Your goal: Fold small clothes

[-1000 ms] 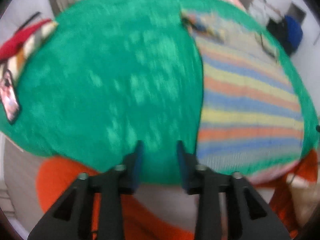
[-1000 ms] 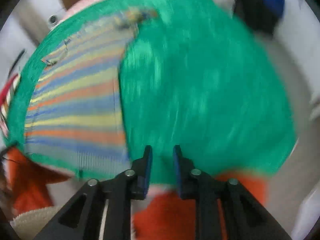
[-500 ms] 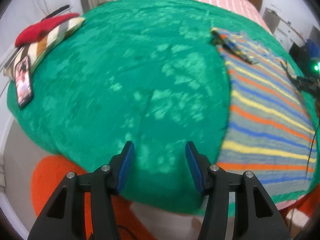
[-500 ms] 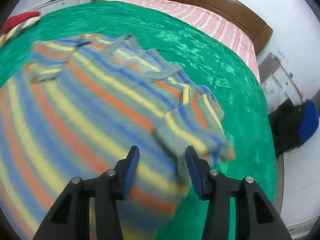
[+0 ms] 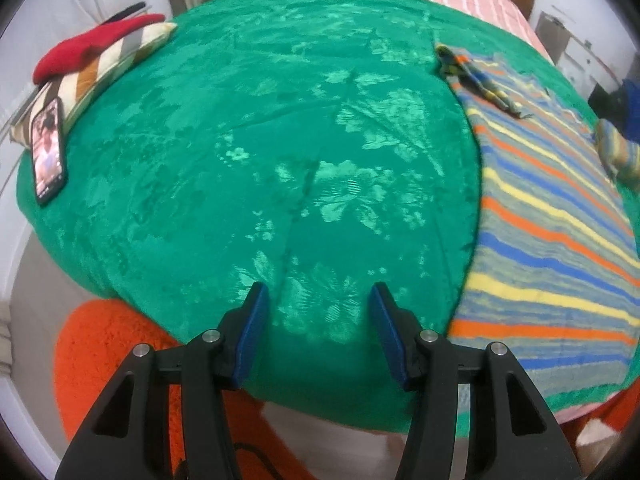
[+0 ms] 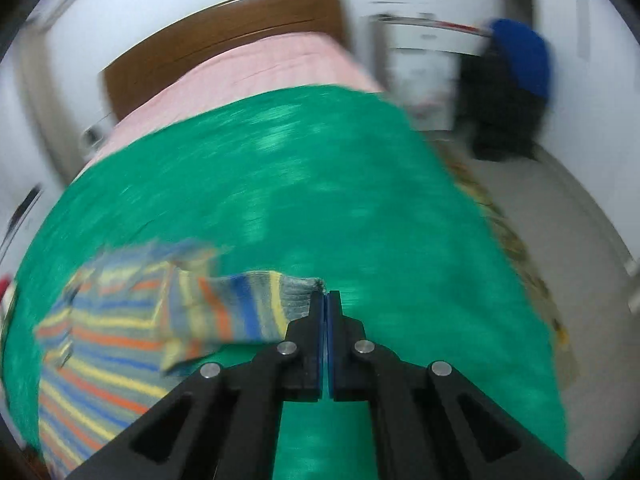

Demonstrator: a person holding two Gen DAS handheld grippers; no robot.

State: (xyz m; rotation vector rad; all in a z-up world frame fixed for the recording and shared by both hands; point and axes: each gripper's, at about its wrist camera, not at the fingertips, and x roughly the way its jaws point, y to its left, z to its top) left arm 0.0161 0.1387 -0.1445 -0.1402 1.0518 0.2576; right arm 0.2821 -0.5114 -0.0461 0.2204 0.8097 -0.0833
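- The striped knitted sweater [image 5: 552, 216] lay flat on the green floral blanket [image 5: 260, 152], right of the wide-open left gripper [image 5: 318, 332].
- The right gripper [image 6: 325, 320] was clamped on the sweater's sleeve cuff [image 6: 298, 294].

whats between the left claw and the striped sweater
Only bare green blanket between the open left claw and the striped sweater, seen in the left wrist view.

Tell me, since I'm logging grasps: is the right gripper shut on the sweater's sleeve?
Shut: the right gripper pads meet on the striped sweater sleeve cuff.
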